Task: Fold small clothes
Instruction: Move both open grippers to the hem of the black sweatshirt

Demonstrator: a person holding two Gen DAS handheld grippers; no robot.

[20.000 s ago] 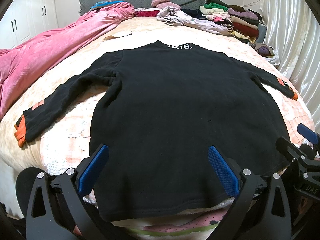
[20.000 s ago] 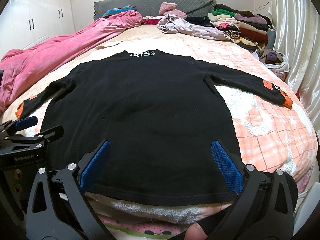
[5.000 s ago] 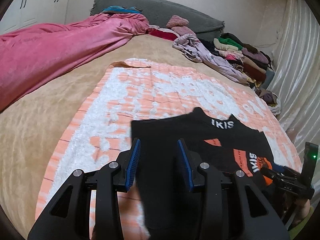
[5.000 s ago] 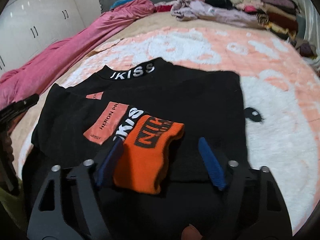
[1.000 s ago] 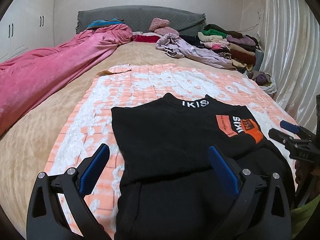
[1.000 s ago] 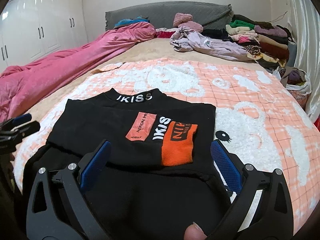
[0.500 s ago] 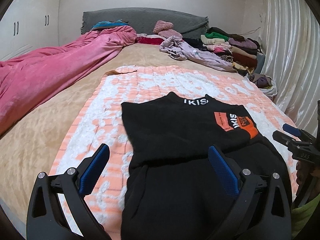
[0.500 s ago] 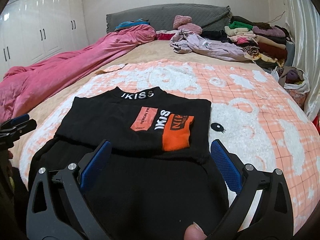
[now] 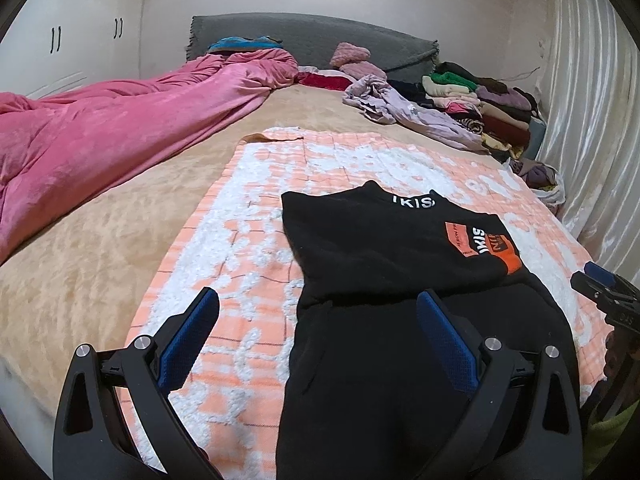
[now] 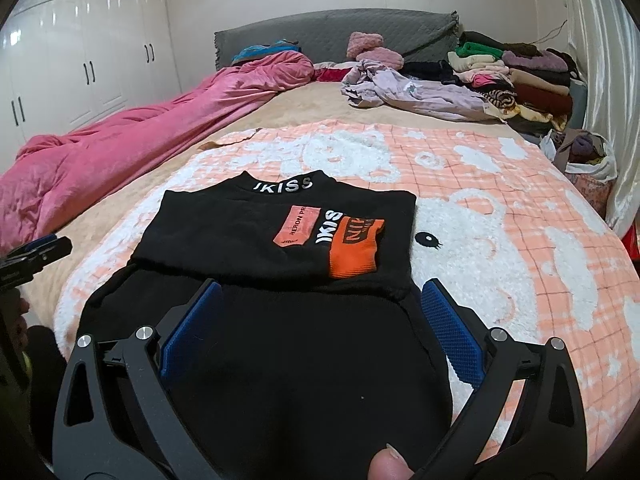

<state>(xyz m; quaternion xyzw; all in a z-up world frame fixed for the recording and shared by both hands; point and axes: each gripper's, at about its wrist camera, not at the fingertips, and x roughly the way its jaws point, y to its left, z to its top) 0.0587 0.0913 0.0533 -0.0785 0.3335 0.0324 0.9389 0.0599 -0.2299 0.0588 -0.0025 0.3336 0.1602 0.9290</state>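
A black sweater with white collar lettering lies on the peach and white blanket. Its sleeves are folded inward, and an orange cuff rests on top. The lower body of the sweater spreads toward me over the bed edge. My left gripper is open and empty above the sweater's lower left part. My right gripper is open and empty above the sweater's lower body. Each gripper shows at the edge of the other's view: the right gripper in the left wrist view, the left gripper in the right wrist view.
A pink quilt lies along the left of the bed. Loose lilac clothes and a stack of folded clothes sit by the grey headboard. A bag of clothes and a curtain are on the right.
Both grippers have drawn back slightly and shifted left. The sweater has not moved. Both stay open.
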